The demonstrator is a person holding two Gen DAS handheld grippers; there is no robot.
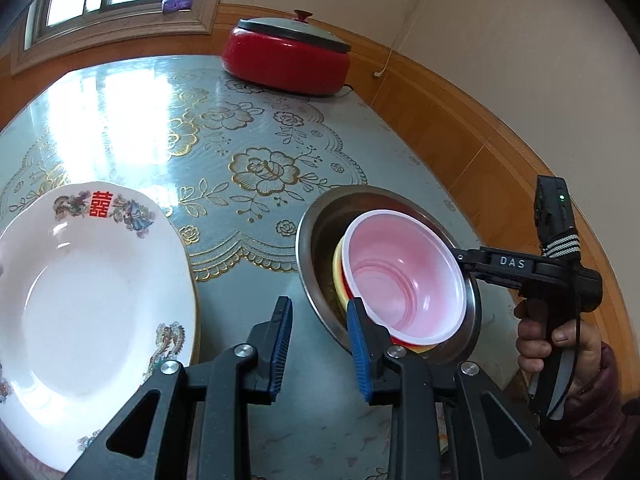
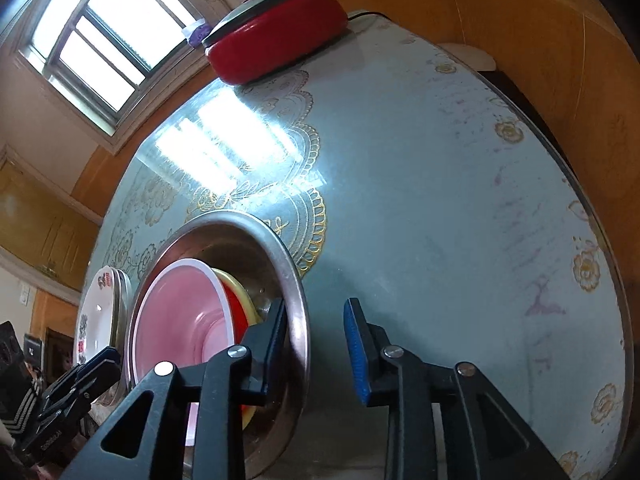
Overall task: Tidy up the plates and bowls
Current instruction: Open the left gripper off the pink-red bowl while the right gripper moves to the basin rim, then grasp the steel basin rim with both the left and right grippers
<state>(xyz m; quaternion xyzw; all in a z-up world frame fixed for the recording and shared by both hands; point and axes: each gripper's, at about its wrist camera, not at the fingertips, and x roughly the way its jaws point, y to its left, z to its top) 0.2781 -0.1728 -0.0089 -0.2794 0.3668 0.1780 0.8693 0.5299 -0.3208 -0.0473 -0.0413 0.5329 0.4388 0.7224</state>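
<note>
- Left wrist view: left gripper (image 1: 318, 354) hovering spread, nothing between its fingers.
- Right gripper (image 2: 316, 344) spread, straddling the steel basin (image 2: 298, 304) rim.
- Pink bowl (image 1: 404, 276) sitting nested inside, beside the white plate (image 1: 88, 300).

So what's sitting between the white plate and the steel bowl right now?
Only bare tablecloth between the white plate and the steel bowl; in the left wrist view, the left gripper hangs over that gap.

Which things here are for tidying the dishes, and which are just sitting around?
For the job: white plate, steel bowl, pink bowl, yellow bowl.
Just lying about: red cooker, flowery tablecloth.
</note>
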